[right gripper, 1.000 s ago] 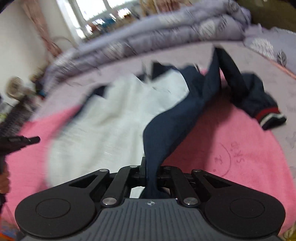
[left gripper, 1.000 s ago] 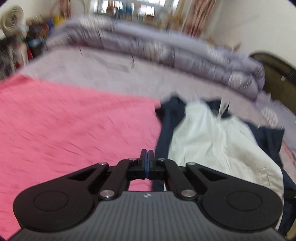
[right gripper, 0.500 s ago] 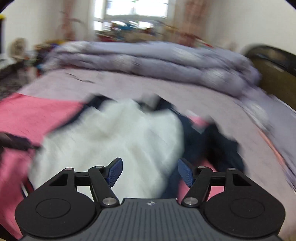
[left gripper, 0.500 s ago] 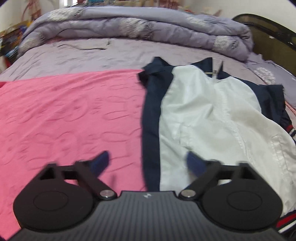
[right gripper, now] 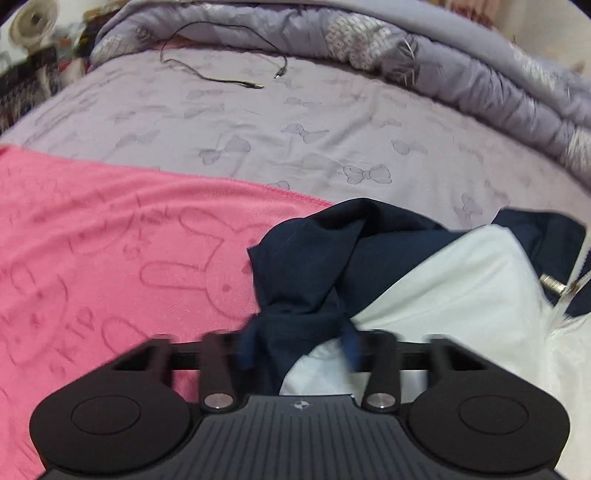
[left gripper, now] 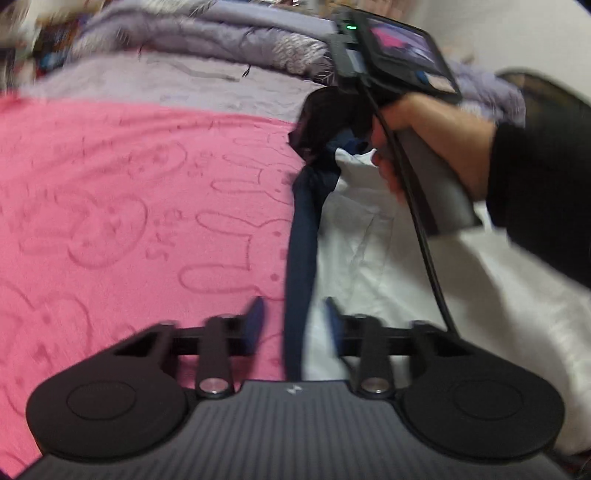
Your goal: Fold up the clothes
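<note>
You are straddling the navy-and-white jacket's (left gripper: 369, 236) navy edge, running toward twelve o'clock on the pink rabbit-print towel (left gripper: 129, 206), with your spread left gripper (left gripper: 293, 321), while your right gripper (right gripper: 299, 341) is bracketing bunched navy cloth, grip unclear.

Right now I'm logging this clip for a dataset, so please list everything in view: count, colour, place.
jacket: one, navy and white, on the pink blanket's right part
pink blanket: one, pink with rabbit outlines, spread over the bed
bedsheet: one, lilac with bows, beyond the blanket
quilt: one, grey-lilac, piled at the far edge
cable: one, black, on the sheet
fan: one, white, far left
left gripper: open, astride the jacket's navy edge
right gripper: open around navy fabric
</note>
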A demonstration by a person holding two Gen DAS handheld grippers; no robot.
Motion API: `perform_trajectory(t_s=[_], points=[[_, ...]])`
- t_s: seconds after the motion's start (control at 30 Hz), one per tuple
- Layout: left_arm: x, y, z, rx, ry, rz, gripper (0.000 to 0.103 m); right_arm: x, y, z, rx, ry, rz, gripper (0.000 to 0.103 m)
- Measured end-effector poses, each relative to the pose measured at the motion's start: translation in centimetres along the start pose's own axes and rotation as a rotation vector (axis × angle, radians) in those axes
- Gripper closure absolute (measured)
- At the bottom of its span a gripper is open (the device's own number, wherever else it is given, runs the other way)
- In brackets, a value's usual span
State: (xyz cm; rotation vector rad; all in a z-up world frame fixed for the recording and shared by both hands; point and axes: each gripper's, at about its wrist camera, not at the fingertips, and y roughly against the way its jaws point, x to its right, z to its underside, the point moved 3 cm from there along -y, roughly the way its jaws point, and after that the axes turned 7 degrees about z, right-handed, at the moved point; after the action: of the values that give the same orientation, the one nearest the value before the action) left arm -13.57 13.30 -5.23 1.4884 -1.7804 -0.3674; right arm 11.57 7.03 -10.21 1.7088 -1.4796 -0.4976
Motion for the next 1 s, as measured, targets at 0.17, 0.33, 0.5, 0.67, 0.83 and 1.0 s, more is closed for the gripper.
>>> perform_trajectory(t_s=[0.17,0.33,0.5,0.67,0.83,1.0], points=[[0.5,2.4,0.0,-0.003,0.075,0.082,0.100,2.1,6.3,-0.8,0.071,-0.107,-0.088,0.093],[1.2,11.4,0.7,0.042,0.037,0.239,0.101,-0.4,16.7,-0.7,0.154,-0.080,-0.411,0.094],[-1.4,18.2,4.7,-0.040,0.044,0.200,0.100,-7.4,23.0,3.6,0.159,0.073,-0.659,0.094],[-6.3,19.4,9.0,-0.171,0.158,-0.019,0.091,-14.9,19.2,8.5,0.044,0.300,-0.592,0.074],[-10.4,22.4,7.6,-0.035,0.219,-0.130,0.062,-11.8,19.9,9.9,0.074,0.250,-0.605,0.046],[-12.7,21.8,2.9,0.075,0.176,-0.221,0.059,-3.0,19.4,7.0,0.171,0.115,-0.363,0.041]])
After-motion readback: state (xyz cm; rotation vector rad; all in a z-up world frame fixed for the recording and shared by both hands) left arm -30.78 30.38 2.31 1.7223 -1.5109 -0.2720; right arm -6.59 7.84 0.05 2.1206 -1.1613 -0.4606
